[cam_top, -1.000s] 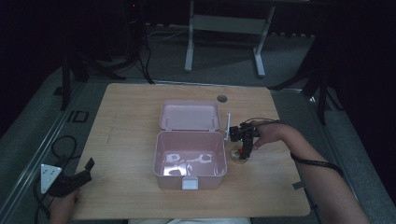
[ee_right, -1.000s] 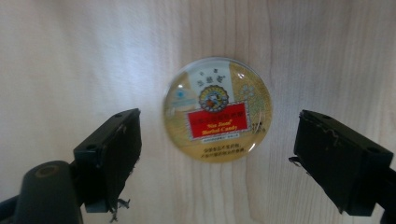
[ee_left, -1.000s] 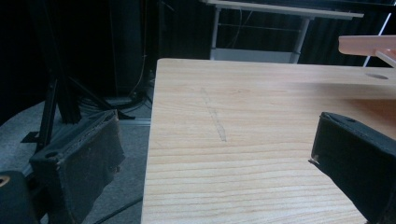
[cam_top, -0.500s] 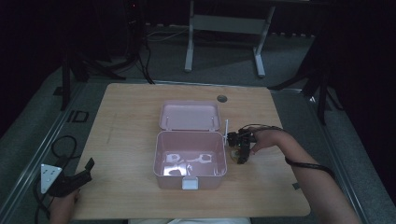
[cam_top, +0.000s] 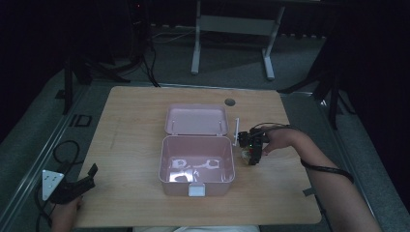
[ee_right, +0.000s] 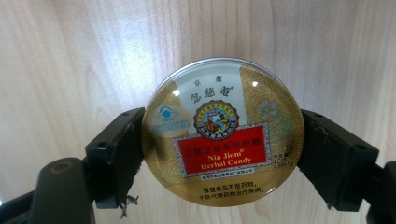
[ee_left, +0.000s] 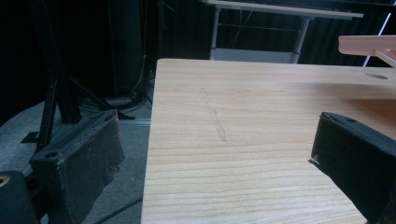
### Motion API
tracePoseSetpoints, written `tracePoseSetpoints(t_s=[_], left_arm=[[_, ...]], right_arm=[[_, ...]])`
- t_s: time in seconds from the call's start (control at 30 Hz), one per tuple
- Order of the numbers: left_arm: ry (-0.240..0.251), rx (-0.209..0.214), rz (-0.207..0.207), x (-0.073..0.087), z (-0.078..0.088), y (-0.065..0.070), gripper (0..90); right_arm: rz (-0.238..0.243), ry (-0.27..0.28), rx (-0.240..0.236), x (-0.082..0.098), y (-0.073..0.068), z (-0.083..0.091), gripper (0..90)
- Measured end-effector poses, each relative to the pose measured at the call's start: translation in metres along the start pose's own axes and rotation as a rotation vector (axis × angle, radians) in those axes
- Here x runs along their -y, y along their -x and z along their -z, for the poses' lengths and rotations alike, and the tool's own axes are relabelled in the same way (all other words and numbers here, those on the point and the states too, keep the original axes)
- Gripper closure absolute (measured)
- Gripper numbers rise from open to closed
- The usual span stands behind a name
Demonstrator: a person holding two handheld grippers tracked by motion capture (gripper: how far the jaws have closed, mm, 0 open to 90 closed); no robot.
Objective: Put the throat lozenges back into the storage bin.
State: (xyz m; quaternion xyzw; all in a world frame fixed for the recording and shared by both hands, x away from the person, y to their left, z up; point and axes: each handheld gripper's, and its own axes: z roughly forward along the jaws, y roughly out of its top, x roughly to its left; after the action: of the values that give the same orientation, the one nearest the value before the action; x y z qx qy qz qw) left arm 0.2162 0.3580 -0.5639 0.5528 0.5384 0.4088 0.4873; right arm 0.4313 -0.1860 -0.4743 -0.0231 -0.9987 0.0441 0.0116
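A round gold tin with a red "Nin Jiom Herbal Candy" label sits between the jaws of my right gripper, which is shut on its rim over the wooden table. In the high view this gripper and tin are just right of an open pink box; whether the tin touches the table I cannot tell. The box's lid lies back flat, and pale shapes show on the box floor. My left gripper is open at the table's front left corner, its jaws holding nothing.
A thin white stick stands by the box's right rear corner. A round cable hole is near the table's far edge. A metal stand is on the floor behind. The table's left edge runs between the left jaws.
The right hand and gripper have shifted only slightly beside the box, still holding the tin. The left gripper has not moved.
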Motion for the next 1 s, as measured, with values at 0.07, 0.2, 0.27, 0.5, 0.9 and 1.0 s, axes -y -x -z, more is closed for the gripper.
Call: tracePoseSetpoints(t_s=[0.07, 0.2, 0.27, 0.5, 0.9, 1.0], left_arm=[[-0.001, 0.0, 0.0, 0.0, 0.0, 0.0, 2.5], [-0.005, 0.001, 0.001, 0.0, 0.0, 0.0, 2.5], [-0.005, 0.0, -0.001, 0.0, -0.001, 0.0, 2.5], [-0.006, -0.001, 0.001, 0.0, -0.001, 0.0, 2.5], [-0.005, 0.0, 0.002, 0.0, -0.001, 0.0, 2.4], [-0.005, 0.001, 0.001, 0.0, -0.001, 0.0, 2.5]], right_arm=[[-0.002, -0.003, 0.007, 0.001, -0.002, 0.009, 19.9], [-0.019, 0.0, 0.015, 0.004, -0.003, 0.025, 19.9], [-0.025, 0.013, 0.024, 0.006, -0.004, 0.036, 19.9], [-0.059, 0.023, 0.039, 0.01, -0.007, 0.069, 19.9], [-0.085, 0.032, 0.071, 0.01, -0.015, 0.115, 20.0], [-0.095, 0.045, 0.06, 0.008, -0.018, 0.12, 20.0]])
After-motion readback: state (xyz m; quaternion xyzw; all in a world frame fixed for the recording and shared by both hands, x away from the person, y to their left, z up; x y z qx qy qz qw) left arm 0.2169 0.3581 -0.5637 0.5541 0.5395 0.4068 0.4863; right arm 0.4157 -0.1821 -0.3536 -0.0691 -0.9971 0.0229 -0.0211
